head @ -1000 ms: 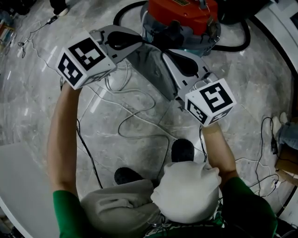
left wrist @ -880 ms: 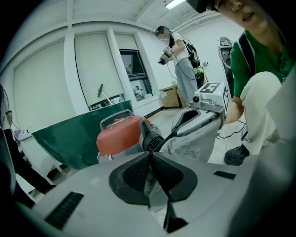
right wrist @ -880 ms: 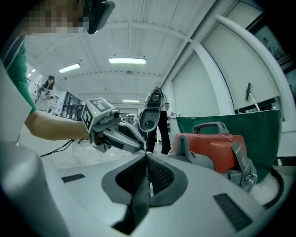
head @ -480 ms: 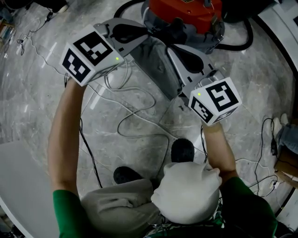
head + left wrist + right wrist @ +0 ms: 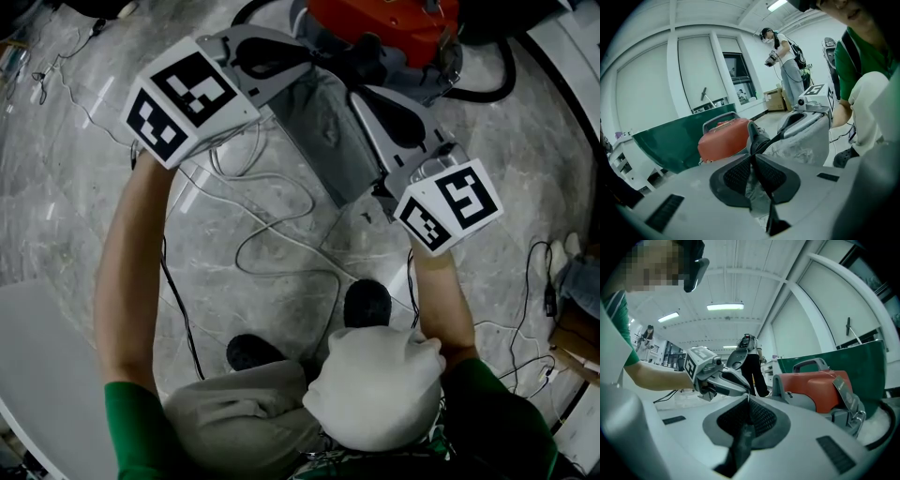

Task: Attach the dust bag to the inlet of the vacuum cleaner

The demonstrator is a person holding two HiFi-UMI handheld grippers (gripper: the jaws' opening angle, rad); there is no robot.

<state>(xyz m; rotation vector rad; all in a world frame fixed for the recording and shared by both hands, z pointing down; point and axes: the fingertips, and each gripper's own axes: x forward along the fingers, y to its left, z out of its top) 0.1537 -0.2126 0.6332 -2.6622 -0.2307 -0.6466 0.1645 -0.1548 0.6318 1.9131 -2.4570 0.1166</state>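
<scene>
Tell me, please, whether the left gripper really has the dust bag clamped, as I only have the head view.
Observer: Yes. The left gripper view shows the left gripper with its jaws closed on a fold of the gray dust bag.
Operator: Thank you. And the right one?
Observer: The right gripper is shut too, pinching a dark strip of the bag's edge between its pads.
Operator: What stands behind the vacuum cleaner?
Observer: A dark green container rises right behind the red vacuum cleaner; your view cuts it off.
</scene>
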